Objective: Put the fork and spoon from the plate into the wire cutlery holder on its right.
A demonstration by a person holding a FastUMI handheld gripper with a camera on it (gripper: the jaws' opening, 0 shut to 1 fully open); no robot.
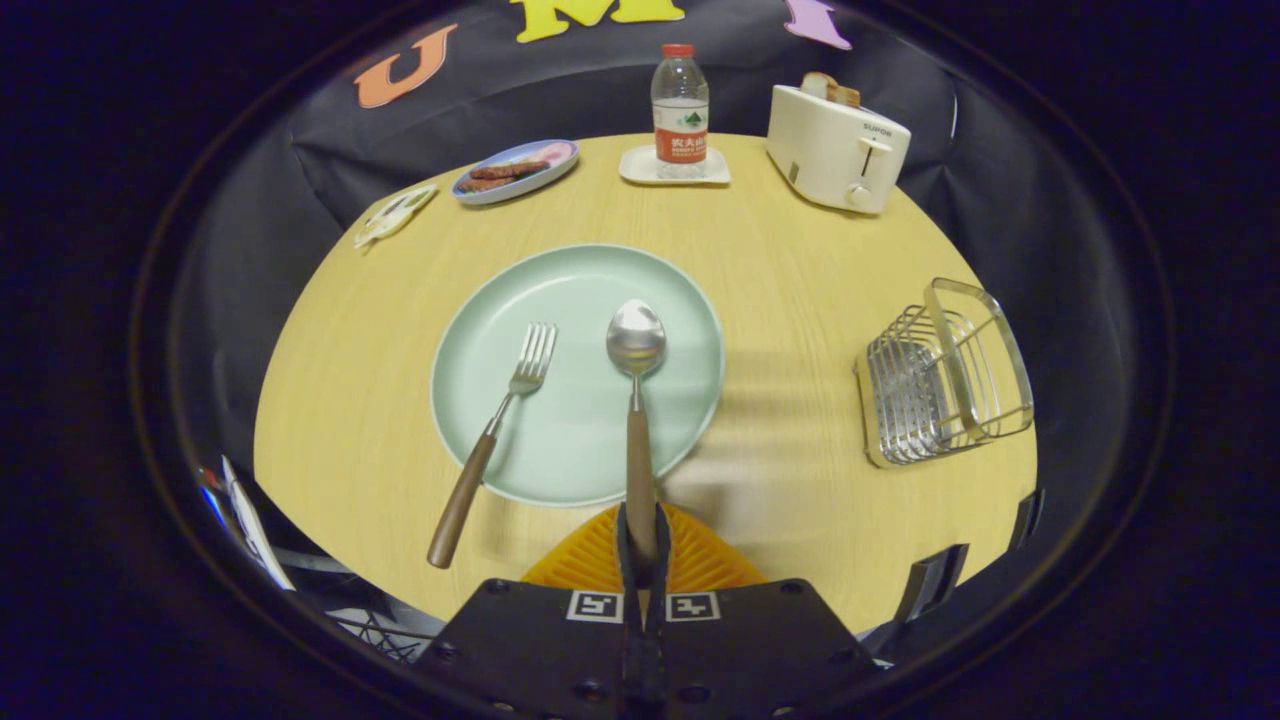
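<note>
Right now the spoon (637, 400) is the thing in hand: its bowl lies on the pale green plate (470, 400) and its wooden handle runs back over the rim, straight between the orange fingers (590, 555) of the gripper (641, 545), which are closed tight on the handle's end. That hold at the far end looks chosen so the bowl can tip down into the holder first. The fork (495, 440) lies beside it on the plate, angled, its handle hanging off the rim over the wooden table (800, 260), so it waits its turn. Well off to the right stands the wire cutlery holder (945, 375), its open top tilted towards us. Beyond the plate sit a water bottle (680, 100), a toaster (835, 150) and a small dish (515, 170).
</note>
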